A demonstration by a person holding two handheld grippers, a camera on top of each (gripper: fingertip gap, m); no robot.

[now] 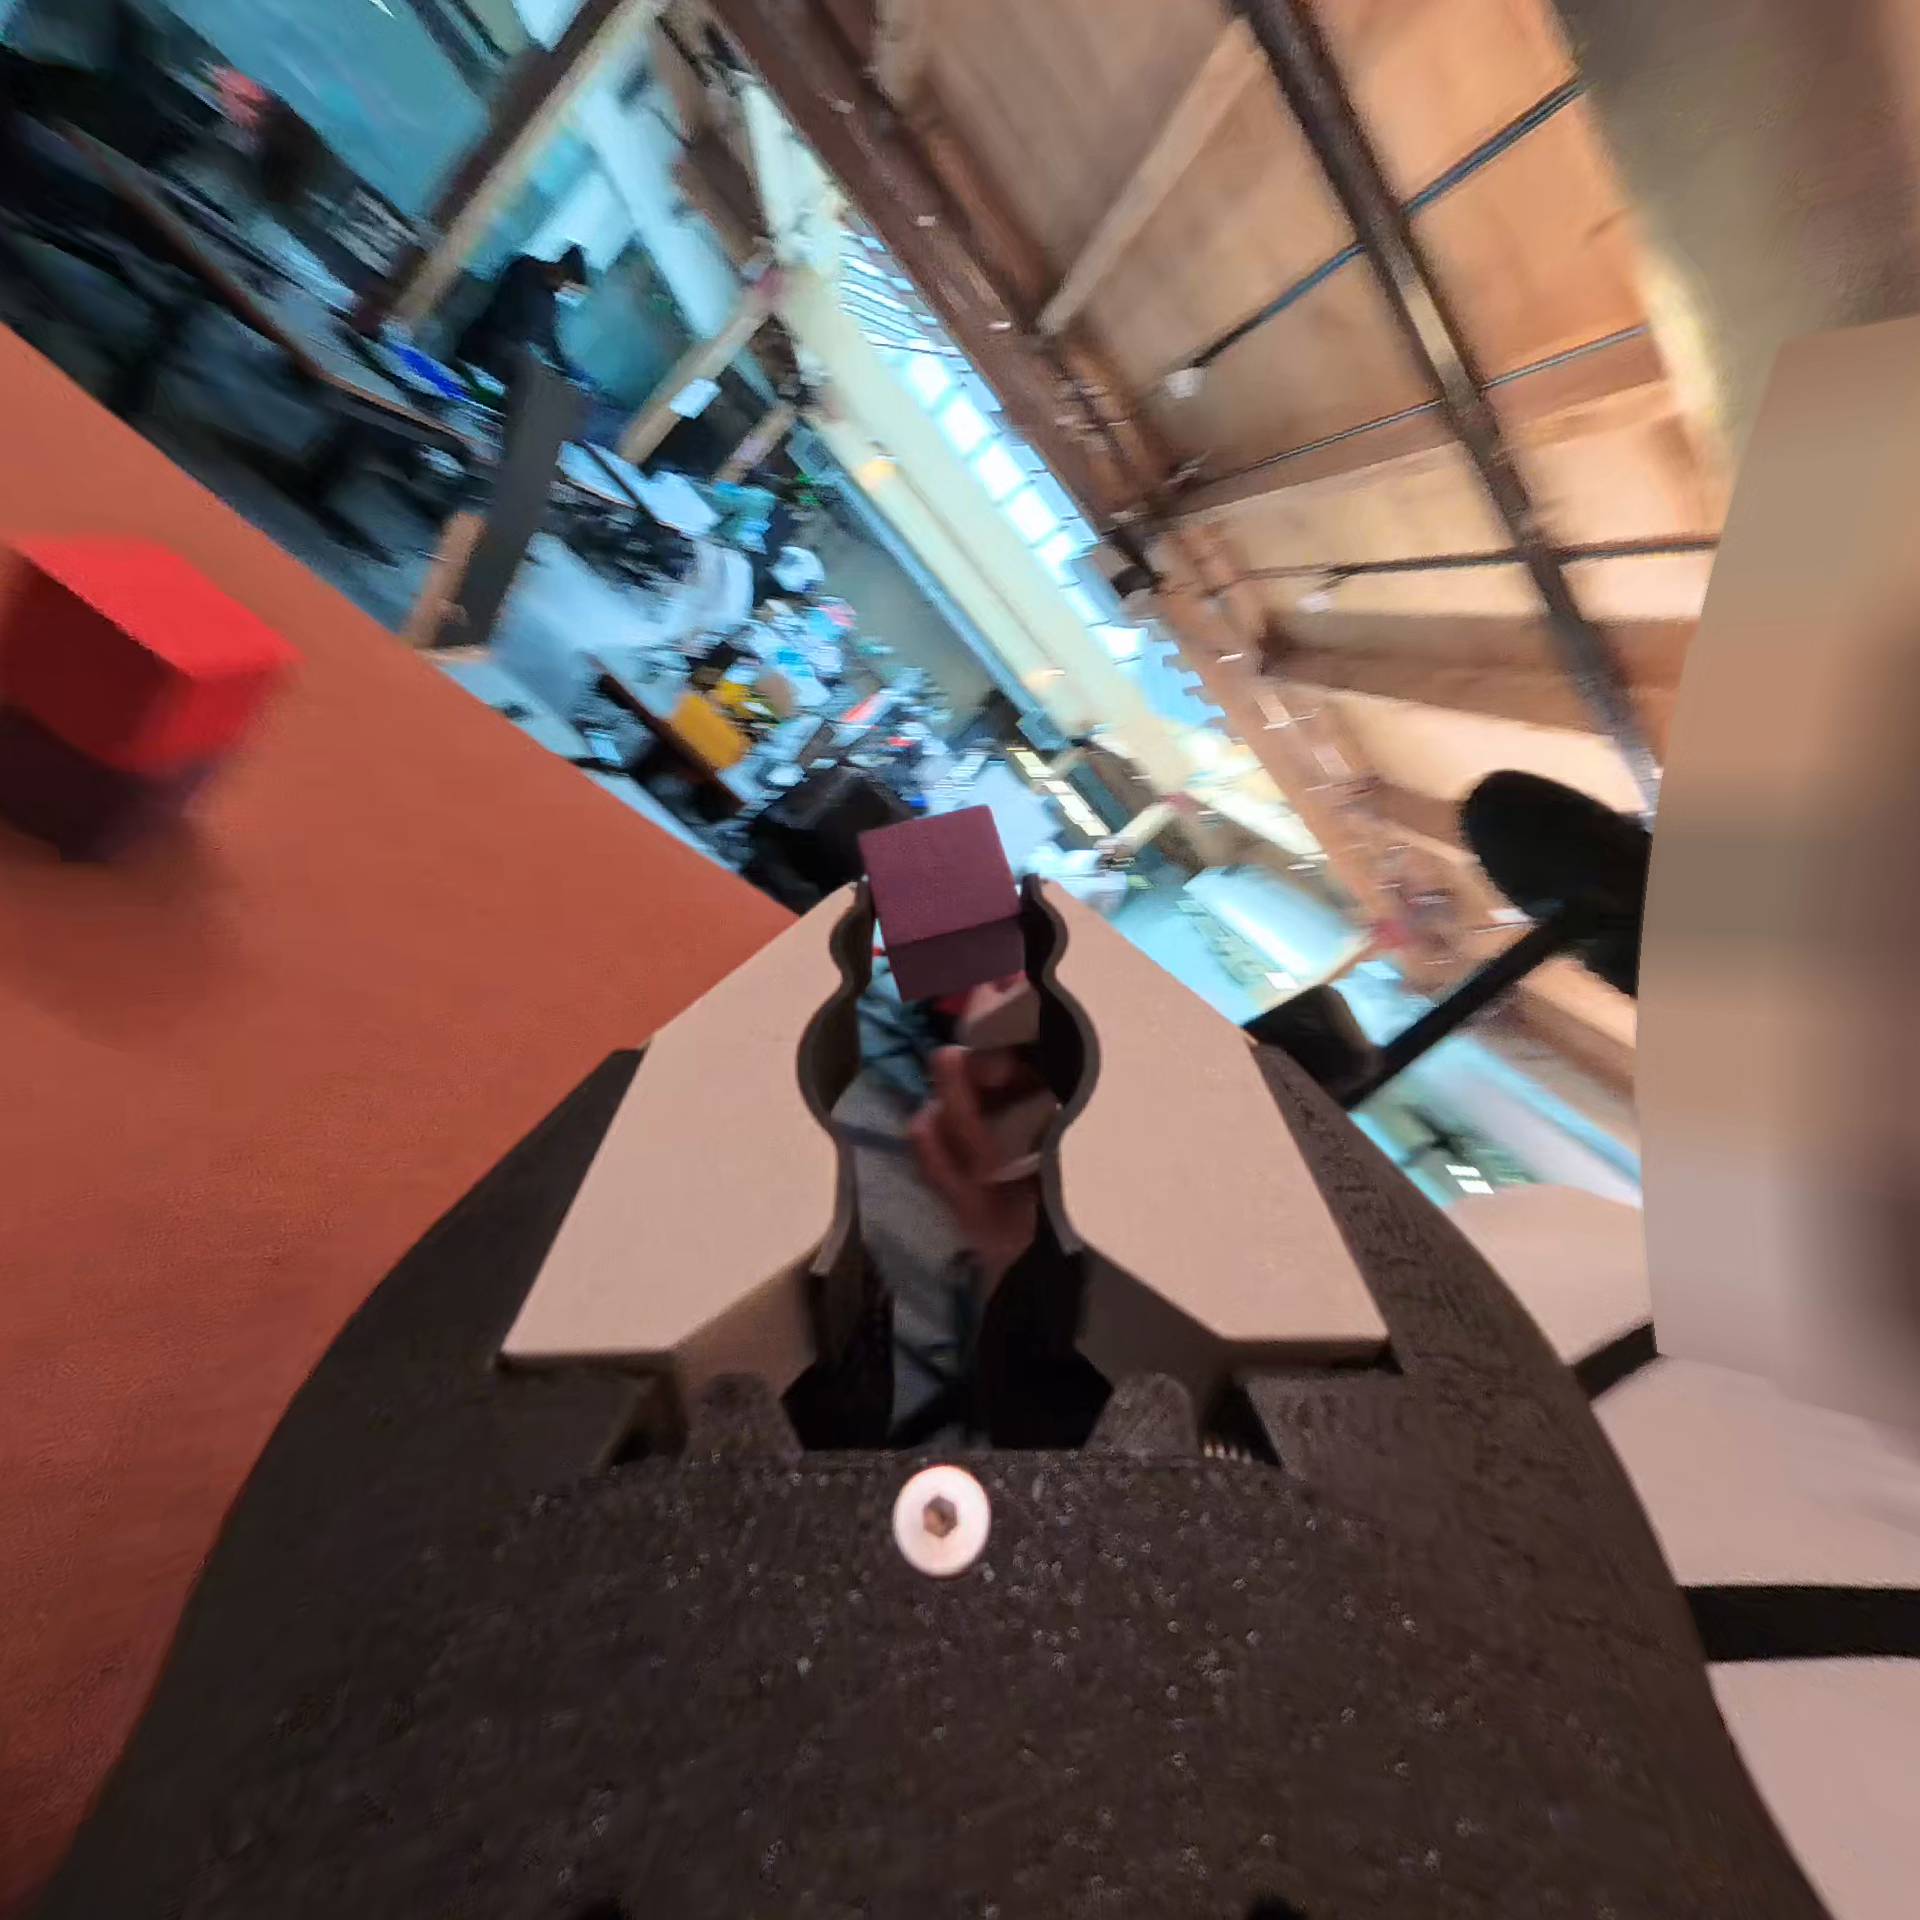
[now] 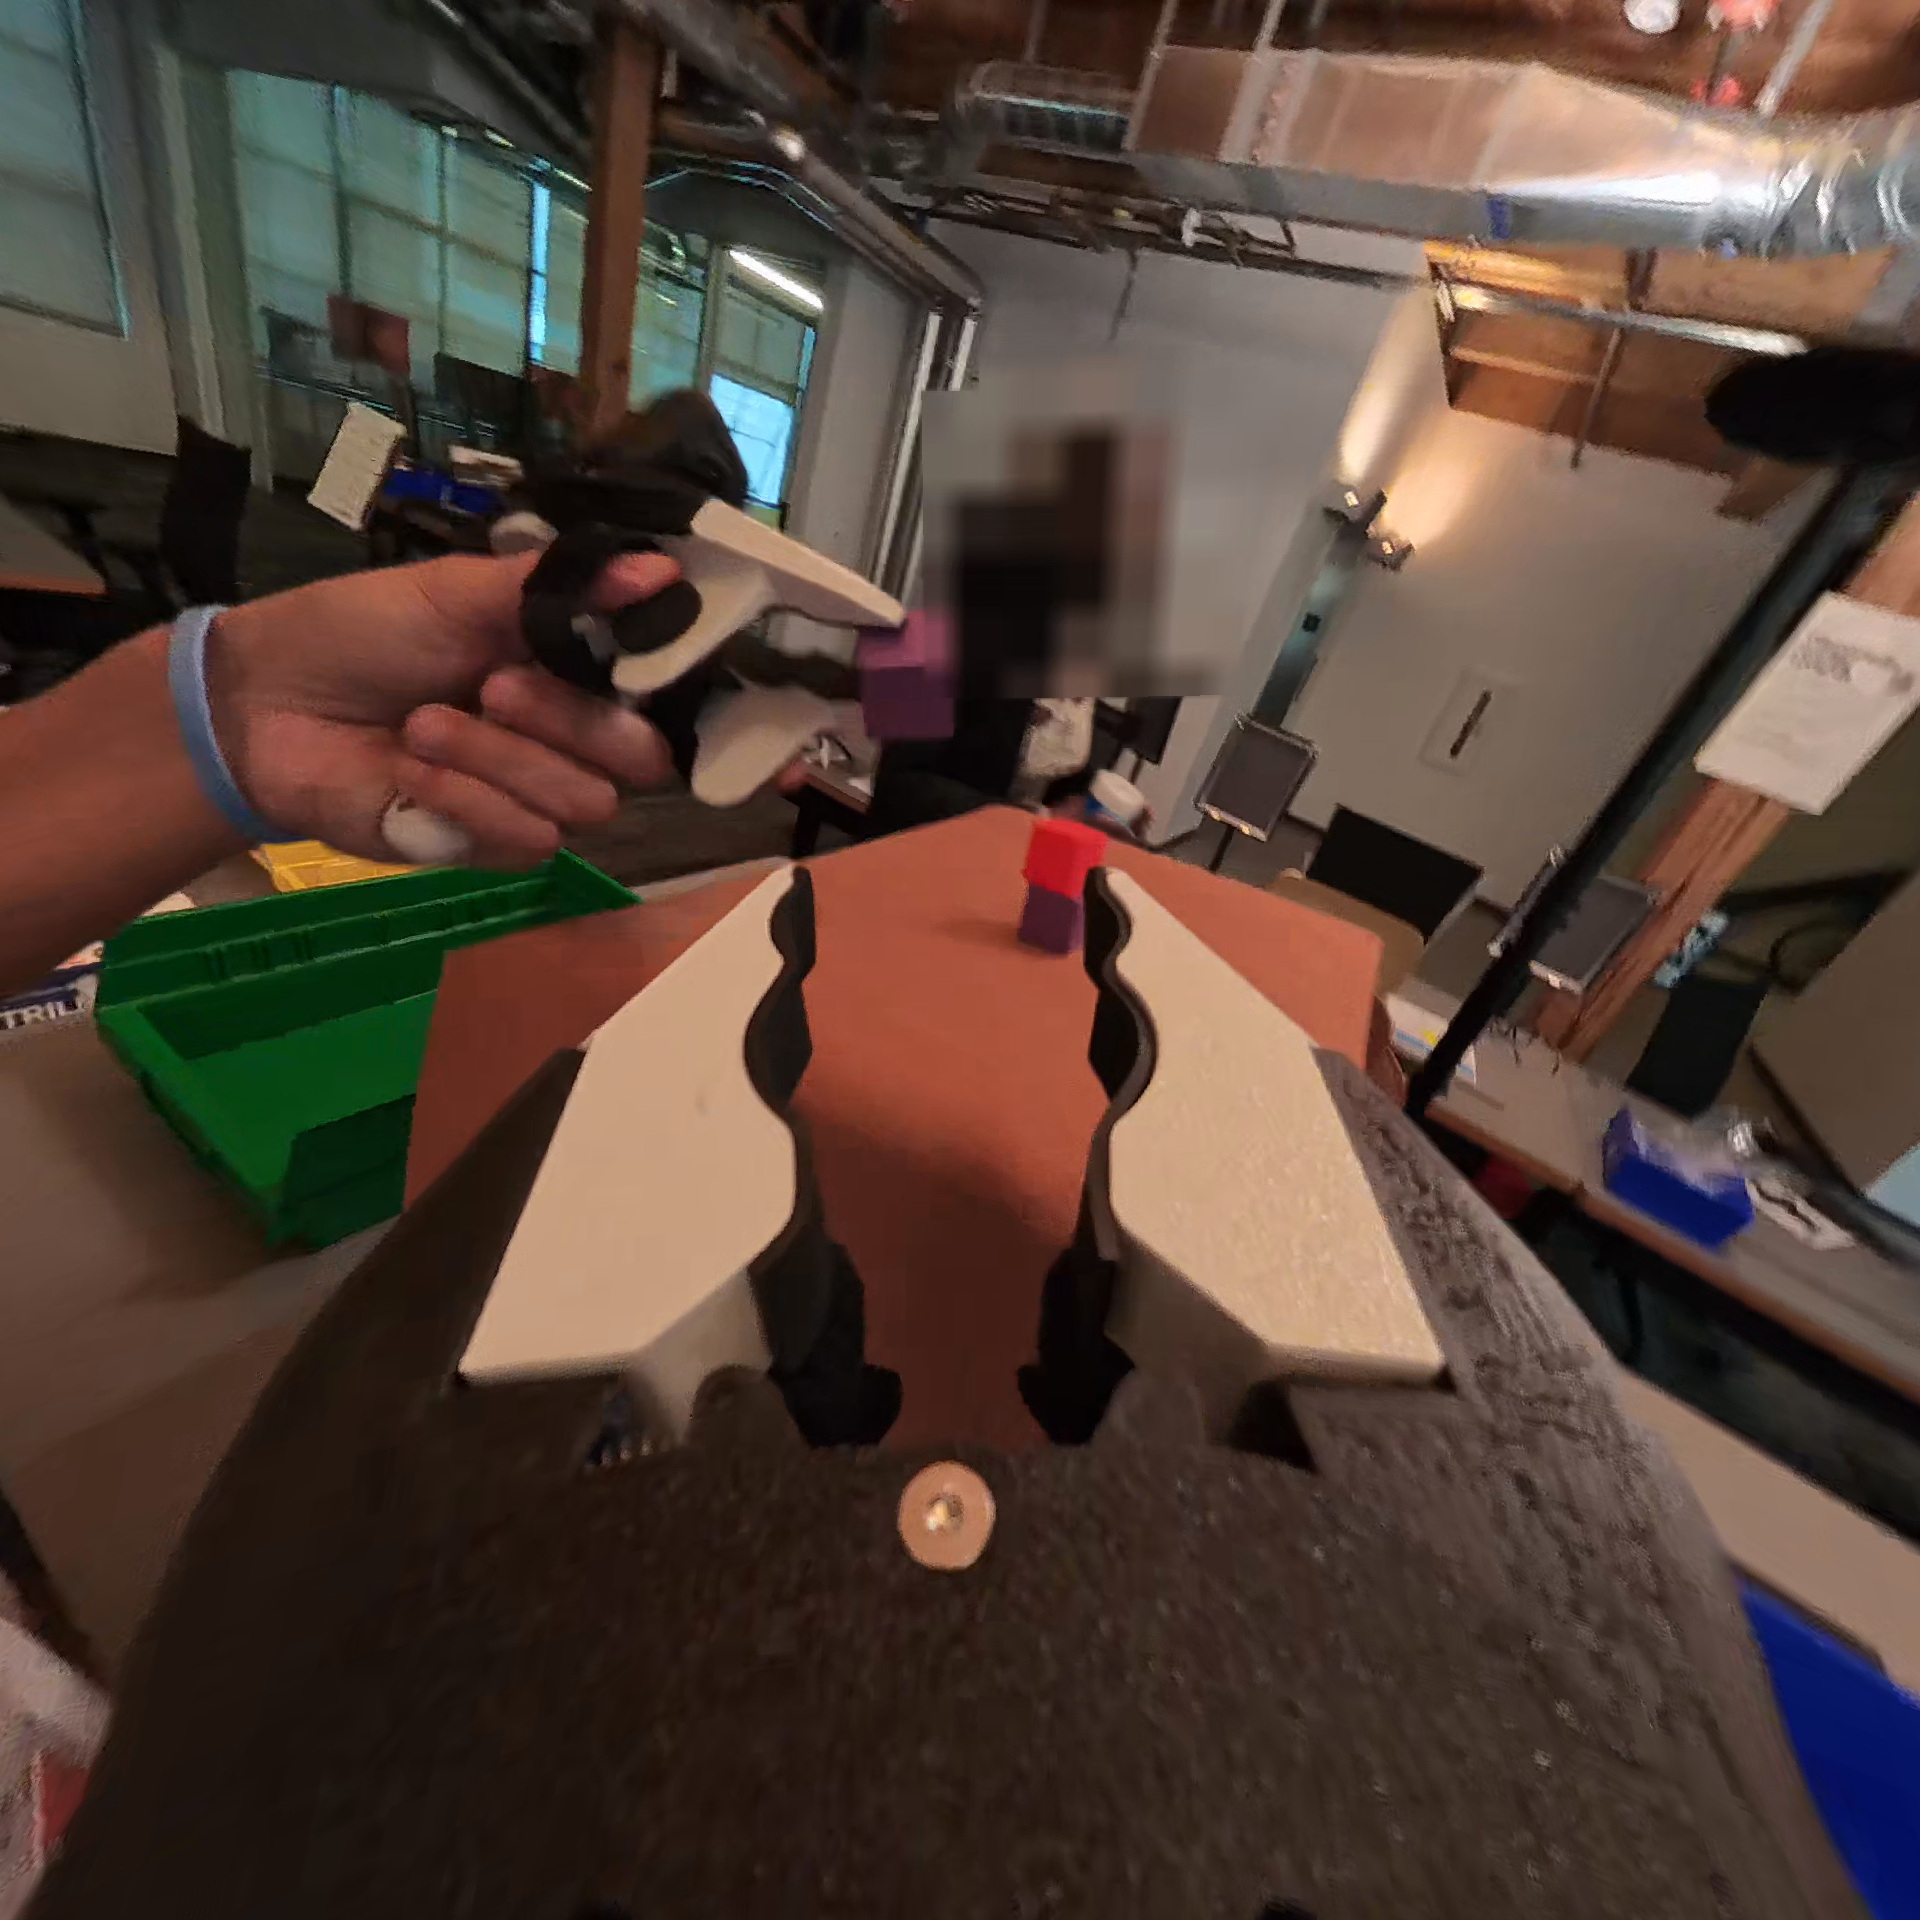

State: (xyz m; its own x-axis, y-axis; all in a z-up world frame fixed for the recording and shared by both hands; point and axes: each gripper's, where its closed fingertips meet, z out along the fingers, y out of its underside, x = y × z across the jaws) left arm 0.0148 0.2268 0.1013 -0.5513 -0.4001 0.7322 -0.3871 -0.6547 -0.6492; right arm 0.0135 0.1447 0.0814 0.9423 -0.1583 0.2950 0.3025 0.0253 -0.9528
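Left wrist view, purple cube (image 1: 940,914) pinched between left tongs (image 1: 943,896)

One small cube (image 2: 1062,854) is sitting on top of another cube (image 2: 1049,921) toward the far end of a mat (image 2: 935,1091). A bin (image 2: 260,1081) is lying left of the mat. A third cube (image 2: 906,673) is being held above the mat, clamped in the left gripper (image 2: 878,665).

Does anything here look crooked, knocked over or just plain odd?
Nothing is spilled or broken. The red cube sits slightly off-centre on a purple cube on the brown mat. The left gripper holds another purple cube in mid-air.
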